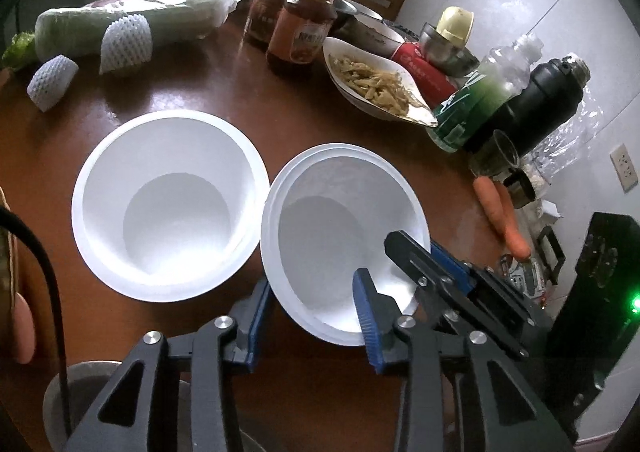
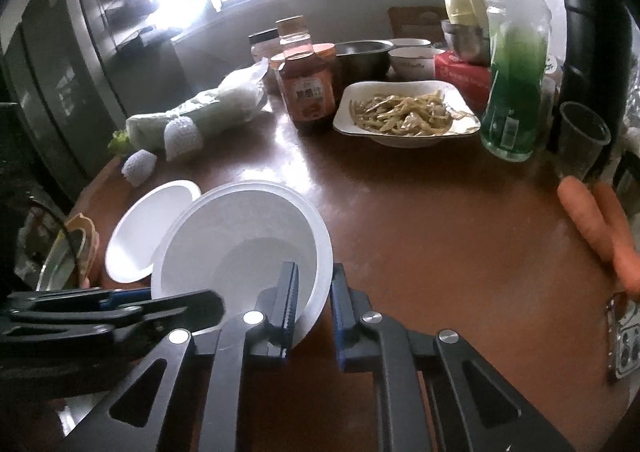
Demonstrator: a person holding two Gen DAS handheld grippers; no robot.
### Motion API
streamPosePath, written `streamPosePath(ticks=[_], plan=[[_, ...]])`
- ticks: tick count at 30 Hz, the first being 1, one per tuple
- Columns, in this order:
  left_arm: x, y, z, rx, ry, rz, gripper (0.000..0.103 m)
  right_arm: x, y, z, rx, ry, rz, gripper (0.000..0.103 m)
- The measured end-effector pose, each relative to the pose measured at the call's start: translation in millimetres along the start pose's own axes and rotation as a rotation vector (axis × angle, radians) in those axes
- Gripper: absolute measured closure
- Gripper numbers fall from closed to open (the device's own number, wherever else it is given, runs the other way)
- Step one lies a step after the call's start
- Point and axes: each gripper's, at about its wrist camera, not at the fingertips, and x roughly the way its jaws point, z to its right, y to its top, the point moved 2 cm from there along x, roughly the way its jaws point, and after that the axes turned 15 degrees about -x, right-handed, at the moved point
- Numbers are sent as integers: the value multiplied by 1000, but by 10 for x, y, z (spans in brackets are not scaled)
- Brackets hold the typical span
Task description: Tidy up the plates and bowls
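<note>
Blue-padded tongs fill the near edge of both wrist views, and both pairs have gone to the same white bowl stack. The left tongs straddle its near rim, one pad outside the wall and one inside, pinching the wall. The right tongs are pressed together on the right rim, which sits between their pads.

That stack sits near the front of the brown worktop, tilted up toward the cameras, touching or almost touching a single white bowl that stands upright just to its left.

Judging by the thin matte walls, these look like foam or paper disposables (very light, with some give in them), so a hard squeeze would likely dent or crack the rim. The rim is the sensible place to hold them, wall between the pads, and opposite sides should keep the stack from twisting.

Counted: two doubled rim lines suggest at least two nested bowls in the held stack, plus the one loose bowl. Far across the worktop sits one white dish of food, and two carrots lie at the right.
</note>
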Motion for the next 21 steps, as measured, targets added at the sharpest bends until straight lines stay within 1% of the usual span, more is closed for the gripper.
streamPosePath(ticks=[4, 11, 21], plan=[[-40, -19, 30, 19, 1, 22, 64, -64, -10, -4, 21, 11, 14, 87], [-246, -59, 74, 61, -2, 69, 64, -244, 28, -60, 23, 10, 51, 87], [-579, -156, -56, 73, -19, 127, 64, -477, 84, -329, 0, 21, 105, 87]])
